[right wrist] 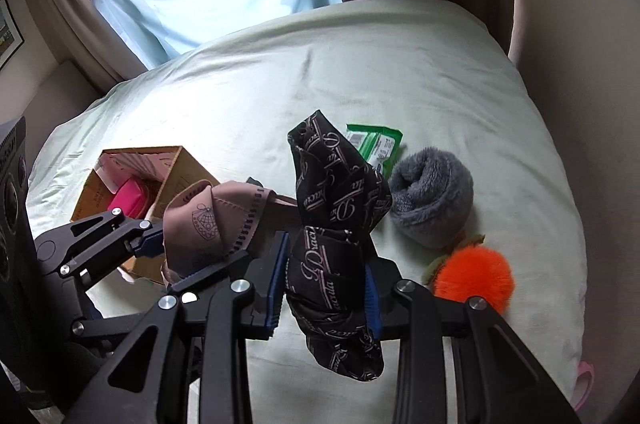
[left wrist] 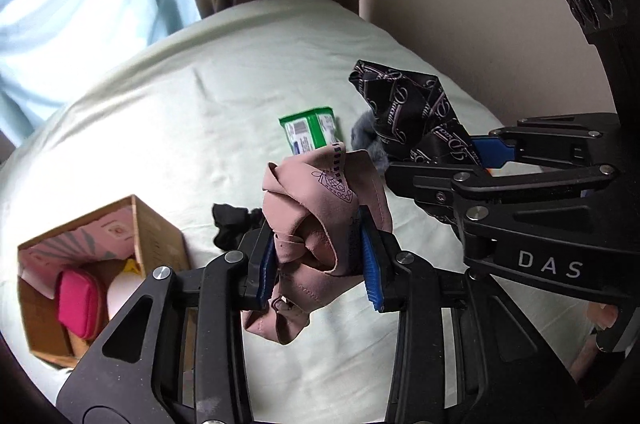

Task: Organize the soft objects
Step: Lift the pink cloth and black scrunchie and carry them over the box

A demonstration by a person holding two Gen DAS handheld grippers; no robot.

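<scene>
Both pairs of jaws are clenched on cloth and carry it clear of the bed. The left gripper [left wrist: 320, 260] pinches a bunched dusty-pink cloth [left wrist: 320, 220] between its blue pads; the bundle bulges above the fingers and a tail hangs below them, so its long axis runs roughly up and down, across the line of the jaws.

Farthest left on the pale green bedsheet [left wrist: 180, 96] stands the open cardboard box [left wrist: 156, 224], with a bright pink pouch [left wrist: 80, 298] already lying inside. Judging by the task, that box is where the soft things go, and it lies down and to the left of the left gripper, closer to it than to the other. The left hand looks the natural one to drop first.

Toward the middle, a small black scrunched item [left wrist: 228, 228] lies on the sheet just behind the left fingers, and a green packet [left wrist: 310, 132] sits farther back.

On the right, the right gripper [right wrist: 326, 288] grips a black scarf with pale script lettering [right wrist: 340, 208], also standing upright through the jaws with its end dangling beneath. Beyond it rest a rolled grey fleece sock [right wrist: 434, 196] and an orange pom-pom [right wrist: 476, 276], both untouched. To reach the box, the right hand would have to cross past the left one.
</scene>
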